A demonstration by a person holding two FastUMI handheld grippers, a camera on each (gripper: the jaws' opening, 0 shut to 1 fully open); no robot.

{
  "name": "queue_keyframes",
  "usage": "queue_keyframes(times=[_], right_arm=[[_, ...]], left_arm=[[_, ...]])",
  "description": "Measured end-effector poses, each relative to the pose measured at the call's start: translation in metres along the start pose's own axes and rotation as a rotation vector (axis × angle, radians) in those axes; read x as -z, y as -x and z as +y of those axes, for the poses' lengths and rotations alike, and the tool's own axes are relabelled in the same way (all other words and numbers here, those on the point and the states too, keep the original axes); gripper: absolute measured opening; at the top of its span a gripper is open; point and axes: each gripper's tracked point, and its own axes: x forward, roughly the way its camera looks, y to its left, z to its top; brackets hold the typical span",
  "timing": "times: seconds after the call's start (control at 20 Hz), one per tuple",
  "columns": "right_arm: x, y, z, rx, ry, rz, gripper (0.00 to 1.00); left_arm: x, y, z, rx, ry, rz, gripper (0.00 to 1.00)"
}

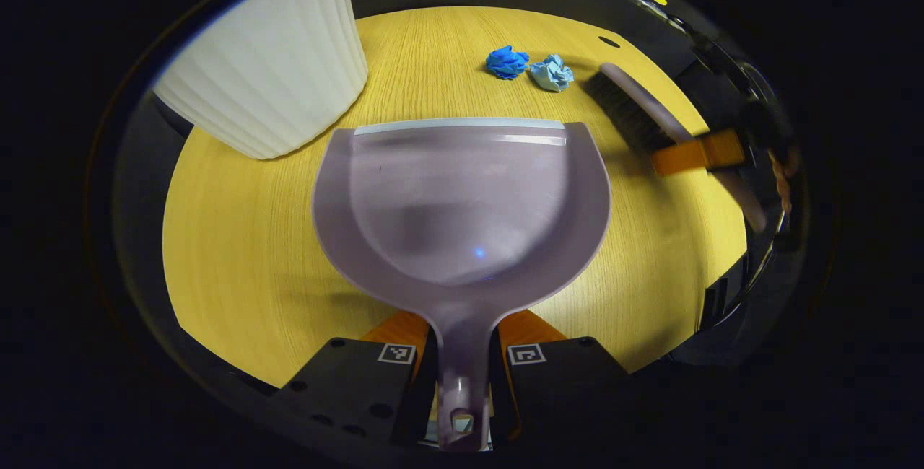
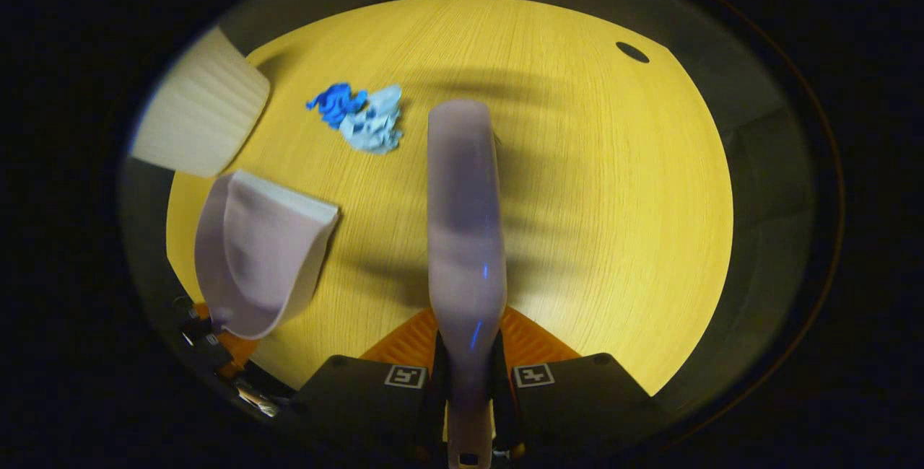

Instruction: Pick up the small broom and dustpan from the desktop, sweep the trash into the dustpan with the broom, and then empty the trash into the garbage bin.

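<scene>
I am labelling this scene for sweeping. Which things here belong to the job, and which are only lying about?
Belong to the job:
- dustpan, held in the left claw
- broom, held in the right claw
- dark blue paper ball
- light blue paper ball
- white ribbed bin

Only lying about:
- nothing loose; a dark hole in the yellow desktop

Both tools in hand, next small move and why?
Probably lower the dustpan lip to the table close to the two paper balls. The left gripper grips its handle and the right gripper grips the broom, but the pan is empty and both balls lie loose beyond its lip.
</scene>
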Motion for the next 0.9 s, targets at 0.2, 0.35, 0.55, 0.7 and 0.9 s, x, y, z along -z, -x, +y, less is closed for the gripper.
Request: queue_keyframes(times=[0.2,0.35,0.55,0.7,0.9], right_arm=[[-0.054,-0.001,-0.013,0.037,0.148,0.055,0.29],[-0.098,-0.003,-0.015,0.081,0.308,0.061,0.29],[-0.151,-0.002,0.002,0.079,0.448,0.057,0.29],[-0.145,-0.013,0.023,0.051,0.528,0.104,0.29],[-0.109,-0.018,0.041,0.071,0.809,0.184,0.29]], left_arm=[[0.0,0.002,0.004,-0.006,-0.029,0.034,0.3],[-0.003,0.004,0.006,0.0,-0.028,0.039,0.3],[-0.001,0.001,0.003,0.014,-0.013,0.058,0.3],[-0.001,0.0,0.002,0.017,-0.006,0.062,0.3],[-0.001,0.0,0.002,0.021,-0.006,0.068,0.3]])
